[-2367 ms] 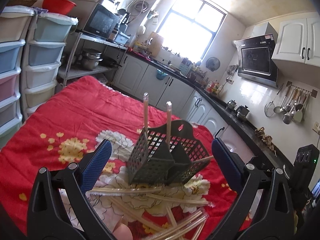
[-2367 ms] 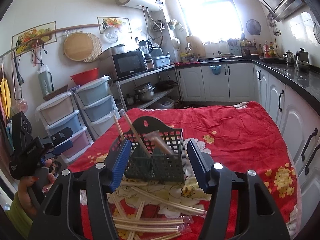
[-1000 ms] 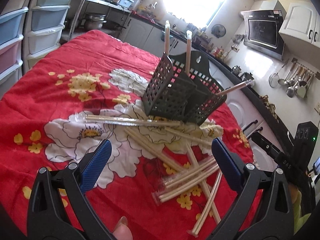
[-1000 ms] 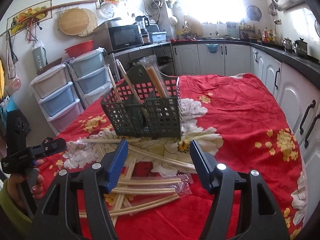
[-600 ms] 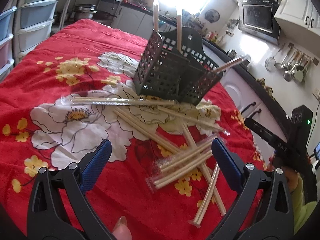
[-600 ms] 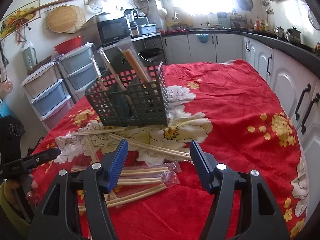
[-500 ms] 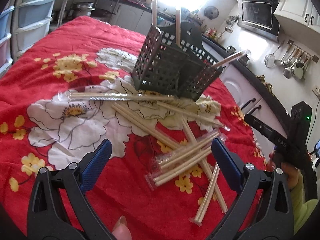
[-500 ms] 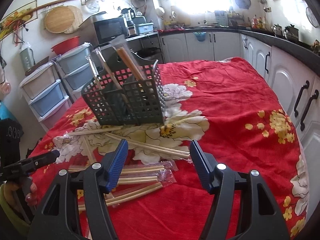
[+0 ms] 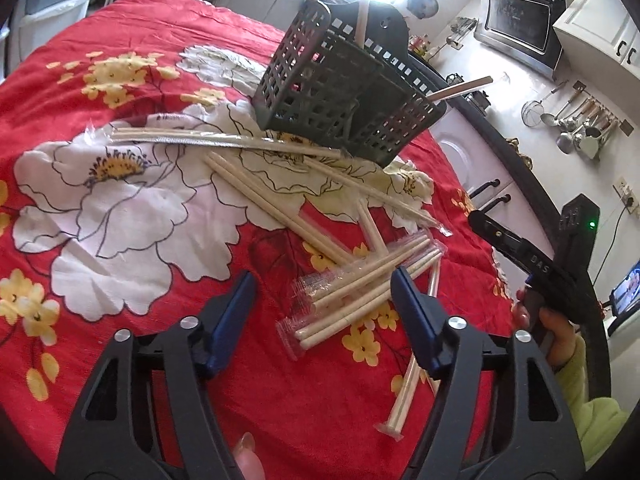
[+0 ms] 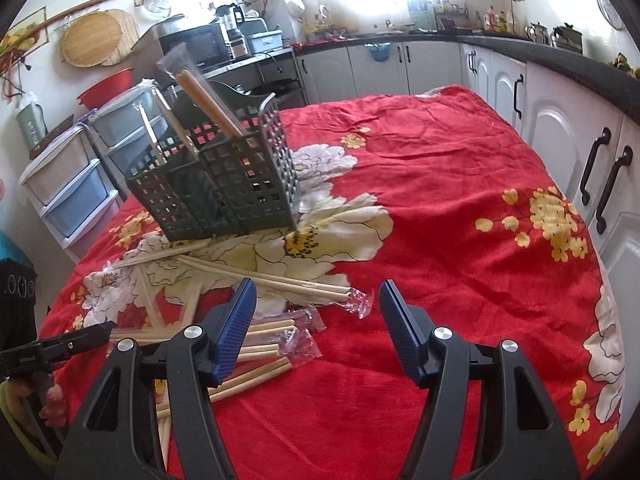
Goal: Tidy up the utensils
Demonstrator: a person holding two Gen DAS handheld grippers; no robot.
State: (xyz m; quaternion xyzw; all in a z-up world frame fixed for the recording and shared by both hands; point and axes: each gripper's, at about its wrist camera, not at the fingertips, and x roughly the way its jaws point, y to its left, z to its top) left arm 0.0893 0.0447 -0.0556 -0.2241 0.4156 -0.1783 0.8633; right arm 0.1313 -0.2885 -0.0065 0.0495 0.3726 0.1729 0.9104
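Chopsticks (image 9: 362,294) lie scattered on the tabletop (image 9: 132,220) near the basket (image 9: 344,96). Both tongs, left (image 9: 322,308) and right (image 10: 316,312), gape empty above; next, I reckon, the left closes on a wrapped pair.

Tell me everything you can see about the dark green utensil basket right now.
The basket is dark green plastic lattice with square holes, split into compartments, with a taller solid back panel that has a hanging hole. It stands on the red floral cloth, seemingly tilted. Several chopsticks stick out of it, one pair in a clear wrapper. Loose chopsticks lie at its base. Neither gripper touches it.
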